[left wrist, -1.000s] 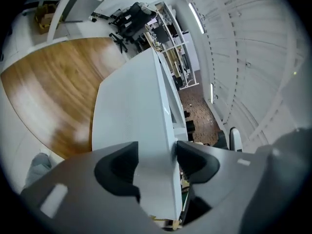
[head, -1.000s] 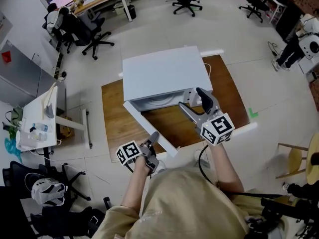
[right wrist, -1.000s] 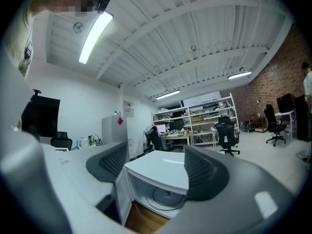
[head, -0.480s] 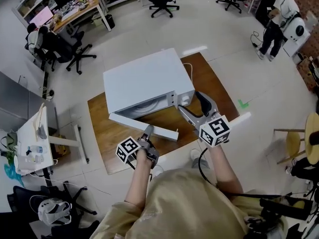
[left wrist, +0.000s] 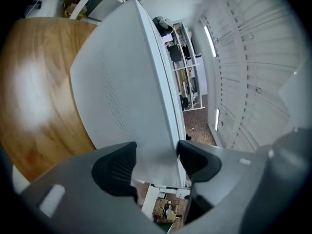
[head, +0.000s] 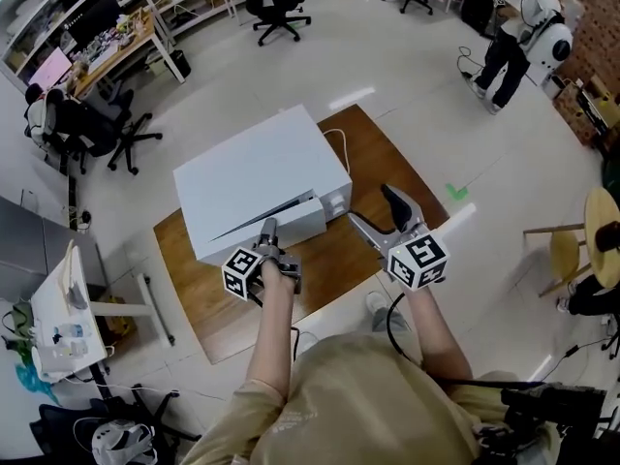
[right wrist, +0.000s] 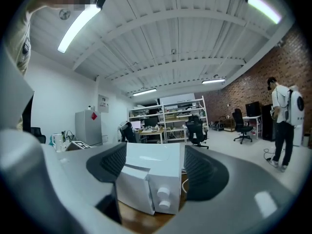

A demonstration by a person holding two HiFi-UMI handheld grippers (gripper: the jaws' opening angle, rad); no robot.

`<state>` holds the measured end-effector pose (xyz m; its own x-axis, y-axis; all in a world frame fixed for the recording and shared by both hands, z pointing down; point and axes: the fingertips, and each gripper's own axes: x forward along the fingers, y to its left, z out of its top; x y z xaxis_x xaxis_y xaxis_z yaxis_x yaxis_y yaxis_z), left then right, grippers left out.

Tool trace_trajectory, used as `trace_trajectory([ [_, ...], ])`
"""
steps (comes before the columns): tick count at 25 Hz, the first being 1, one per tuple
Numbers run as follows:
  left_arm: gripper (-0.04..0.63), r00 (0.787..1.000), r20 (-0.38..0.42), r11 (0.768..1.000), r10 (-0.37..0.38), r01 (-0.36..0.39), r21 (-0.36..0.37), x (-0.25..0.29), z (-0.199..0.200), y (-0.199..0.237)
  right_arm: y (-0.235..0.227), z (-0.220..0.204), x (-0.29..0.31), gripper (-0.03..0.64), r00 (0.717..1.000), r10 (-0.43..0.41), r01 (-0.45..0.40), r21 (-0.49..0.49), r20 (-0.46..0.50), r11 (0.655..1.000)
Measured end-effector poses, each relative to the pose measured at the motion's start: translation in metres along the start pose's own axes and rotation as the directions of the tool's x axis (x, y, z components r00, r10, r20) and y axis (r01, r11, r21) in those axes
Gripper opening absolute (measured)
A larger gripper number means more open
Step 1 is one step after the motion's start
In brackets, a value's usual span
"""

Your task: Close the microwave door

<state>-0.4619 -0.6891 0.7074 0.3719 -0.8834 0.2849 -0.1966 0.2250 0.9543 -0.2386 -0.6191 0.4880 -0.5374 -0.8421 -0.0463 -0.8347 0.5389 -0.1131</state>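
Head view puts the microwave (head: 257, 177) on the wooden bench (head: 383, 153) at about 11 o'clock from us, its door (head: 295, 219) all but shut, with only a dark slit showing along its top. Our left hand-held gripper (head: 267, 227) meets the door's outer face near mid-width. In the left gripper view its jaws stand a little apart and grip nothing, and the panel fills the gap beyond them. We judge it is placed to push, not pinch, since a flat press is all the last bit of swing needs. Our right hand-held gripper (head: 374, 208), at 3 o'clock from the left one, hovers above the bench with jaws narrowly apart and empty. It sits clear of the door's path, facing the knobs (right wrist: 161, 199).
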Motion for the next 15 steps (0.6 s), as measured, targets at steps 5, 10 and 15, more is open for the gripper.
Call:
trace_trajectory([
  [5,0.285,0.992,0.107,0.996,-0.068,0.061,0.060,-0.001,0.003,-0.003,-0.002,-0.002,-0.010,0.359,1.000,-0.012,0.012,-0.011,-0.008,1.000],
  [10,0.285,0.996,0.060,0.997,-0.063,0.061,0.050,-0.007,-0.002,-0.005,0.003,0.005,-0.012,0.359,1.000,0.001,-0.001,-0.009,-0.003,1.000],
  [15,0.249,0.992,-0.062,0.986,-0.111,0.118,0.119,-0.020,-0.022,0.003,0.028,-0.013,-0.013,0.359,0.997,0.077,-0.076,-0.020,0.011,0.997],
])
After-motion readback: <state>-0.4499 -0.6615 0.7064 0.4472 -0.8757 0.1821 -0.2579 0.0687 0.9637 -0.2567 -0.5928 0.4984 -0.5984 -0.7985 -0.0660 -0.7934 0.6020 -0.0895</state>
